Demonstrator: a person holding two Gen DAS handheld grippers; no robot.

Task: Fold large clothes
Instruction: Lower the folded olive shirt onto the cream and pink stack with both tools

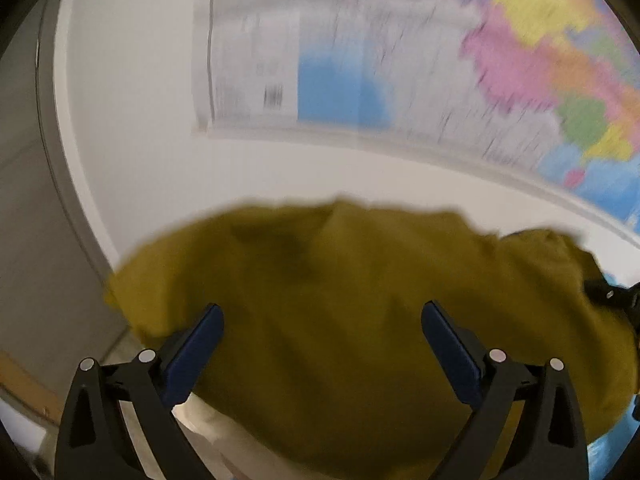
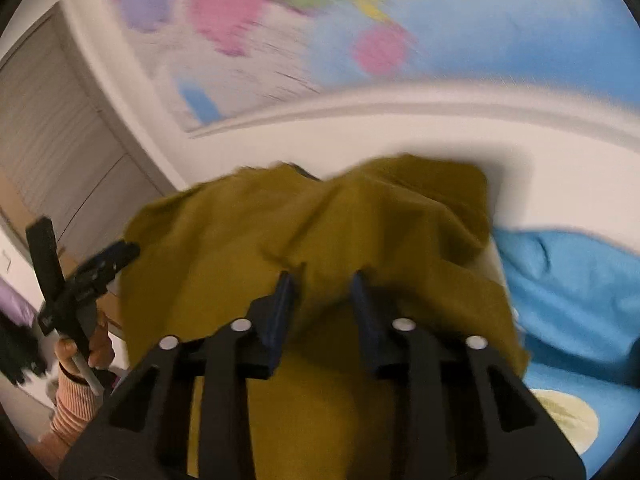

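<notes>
A large mustard-yellow garment (image 1: 340, 280) lies bunched in a heap, filling the lower half of both views. My left gripper (image 1: 322, 310) hovers over its near side with its blue-padded jaws wide open and nothing pinched between them. In the right wrist view that same left gripper (image 2: 86, 280) shows at the left, held by a hand in a striped cuff. My right gripper (image 2: 322, 284) has its jaws narrow, and a raised fold of the garment (image 2: 320, 220) is gathered between the pads. A bit of the right gripper (image 1: 612, 296) peeks in at the far right edge of the left wrist view.
A colourful wall map (image 1: 400, 60) hangs on the white wall behind the heap. A blue cloth (image 2: 568, 292) lies right of the garment. A grey panelled door (image 2: 60, 140) stands at the left. A pale cream surface (image 2: 568, 416) shows beneath the clothes.
</notes>
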